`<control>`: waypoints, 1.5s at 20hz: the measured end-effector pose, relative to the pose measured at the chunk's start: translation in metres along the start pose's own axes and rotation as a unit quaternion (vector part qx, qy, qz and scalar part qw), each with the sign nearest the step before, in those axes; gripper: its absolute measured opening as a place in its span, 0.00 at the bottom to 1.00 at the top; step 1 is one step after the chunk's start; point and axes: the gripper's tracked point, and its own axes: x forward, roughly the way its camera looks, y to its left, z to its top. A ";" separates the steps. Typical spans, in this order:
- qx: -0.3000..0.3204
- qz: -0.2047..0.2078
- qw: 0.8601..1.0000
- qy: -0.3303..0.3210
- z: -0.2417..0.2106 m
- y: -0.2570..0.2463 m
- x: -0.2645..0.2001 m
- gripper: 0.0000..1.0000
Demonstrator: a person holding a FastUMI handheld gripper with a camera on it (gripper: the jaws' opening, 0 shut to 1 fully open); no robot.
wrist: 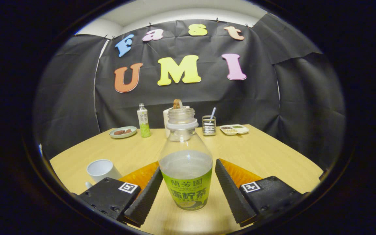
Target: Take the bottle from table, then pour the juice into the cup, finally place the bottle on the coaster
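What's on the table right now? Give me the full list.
bottle: 1, clear, green label, uncapped, upright between the fingers, not yet gripped
cup: 1, white, beside the left finger
small bottle: 1, white and green, capped, far side of the table
plate: 1, pale green, brown food on it, beside the small bottle
white container: 1, behind the bottle, mostly hidden
metal holder: 1, silver, a straw in it, far side
tray: 1, white, divided, food in it, beside the holder
table: 1, light wood
gripper: 1, black fingers with orange sides, open around the bottle
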 end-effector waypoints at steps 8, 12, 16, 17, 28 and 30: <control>-0.051 -0.045 0.998 -0.003 -0.004 -0.012 -0.022 0.81; -0.081 -0.058 0.995 0.018 -0.002 -0.015 -0.036 0.80; -0.102 -0.056 0.993 0.036 0.016 -0.019 -0.053 0.80; -0.112 -0.054 0.991 0.043 0.020 -0.018 -0.056 0.80; -0.352 -0.201 0.914 -0.011 0.077 -0.033 -0.069 0.79; -0.391 -0.219 0.894 -0.022 0.082 -0.029 -0.068 0.79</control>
